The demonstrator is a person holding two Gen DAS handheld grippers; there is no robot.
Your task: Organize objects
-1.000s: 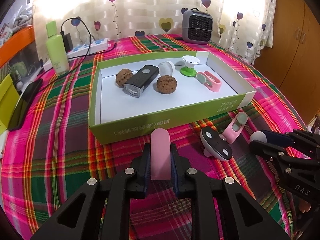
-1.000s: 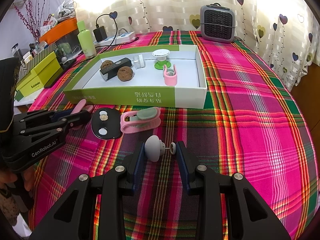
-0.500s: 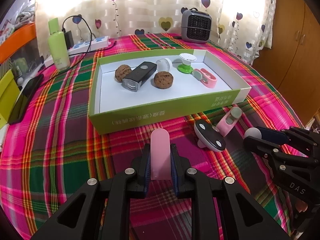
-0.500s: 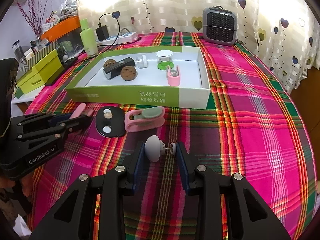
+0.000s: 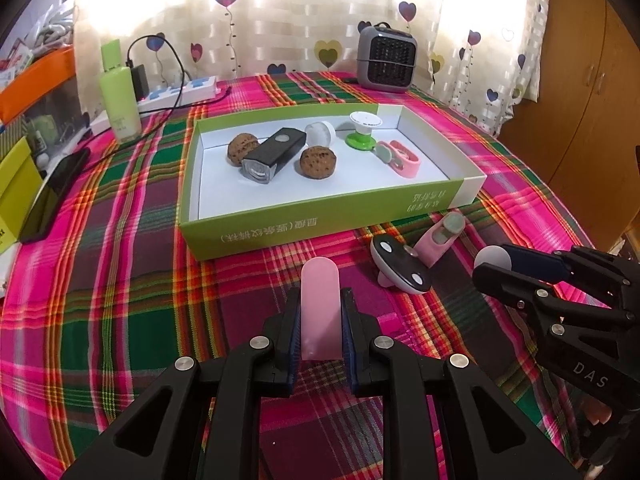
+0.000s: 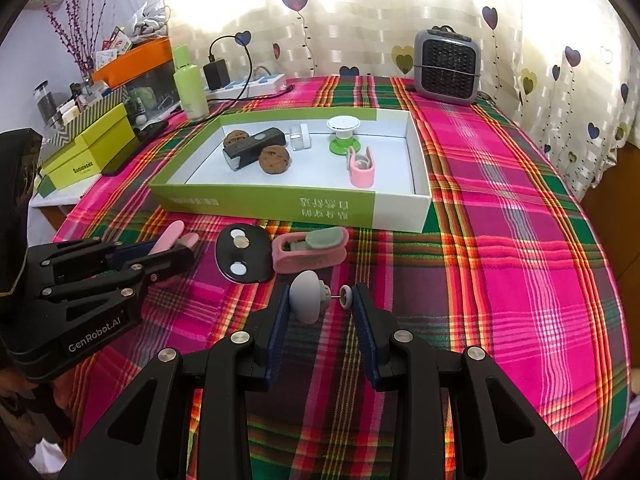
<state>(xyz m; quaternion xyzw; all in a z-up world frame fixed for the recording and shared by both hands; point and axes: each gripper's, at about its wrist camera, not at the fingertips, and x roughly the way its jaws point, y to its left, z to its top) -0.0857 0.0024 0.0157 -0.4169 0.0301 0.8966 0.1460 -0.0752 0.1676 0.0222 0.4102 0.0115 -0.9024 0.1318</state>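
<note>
My left gripper (image 5: 320, 320) is shut on a flat pink strip (image 5: 320, 304), held above the plaid cloth in front of the green-and-white box (image 5: 280, 232). My right gripper (image 6: 320, 304) is shut on a grey mushroom-shaped knob with a pin (image 6: 308, 298). On the cloth between them lie a black oval piece (image 6: 242, 254) and a pink clip (image 6: 310, 250). The box holds two walnuts (image 5: 318, 162), a black light (image 5: 272, 154), a clear cap (image 5: 320, 134), a green-and-white suction cup (image 5: 362, 132) and another pink clip (image 5: 400, 158).
A grey heater (image 6: 446, 66) stands at the table's far end. A green bottle (image 6: 190, 84), a power strip (image 6: 248, 86), a phone (image 5: 54, 194) and yellow-green boxes (image 6: 88, 152) are at the left. A wooden cabinet (image 5: 580, 100) is on the right.
Both grippers have pulled back and risen a little from the box, each still holding its object. The things on the cloth have not moved.
</note>
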